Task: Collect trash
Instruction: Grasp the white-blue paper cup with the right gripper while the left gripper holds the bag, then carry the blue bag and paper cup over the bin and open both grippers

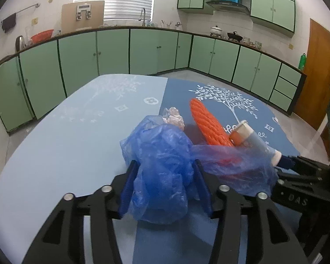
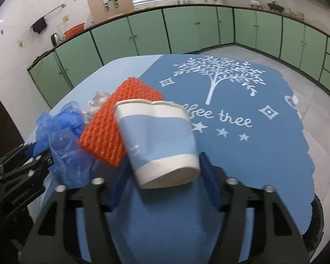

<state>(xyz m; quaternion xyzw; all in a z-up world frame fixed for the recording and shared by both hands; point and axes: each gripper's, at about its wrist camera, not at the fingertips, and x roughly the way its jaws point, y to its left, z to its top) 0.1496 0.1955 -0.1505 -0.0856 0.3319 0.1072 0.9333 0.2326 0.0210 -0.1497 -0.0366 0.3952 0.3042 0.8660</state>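
Plastic bag (image 1: 162, 176), thin and slippery, is clamped by the left tool (image 1: 164, 167) above the surface (image 1: 55, 145); a light, crushable paper cup (image 2: 158, 143) is held near its base by the right tool (image 2: 162, 165).

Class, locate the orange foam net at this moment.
In the right wrist view, the orange foam net lies on the table left of the paper cup, with the blue plastic bag on its other side.

We read "tree" on the worktop's blue cloth (image 2: 242, 154), and "DAS" on the right hand-held gripper (image 1: 297, 198).
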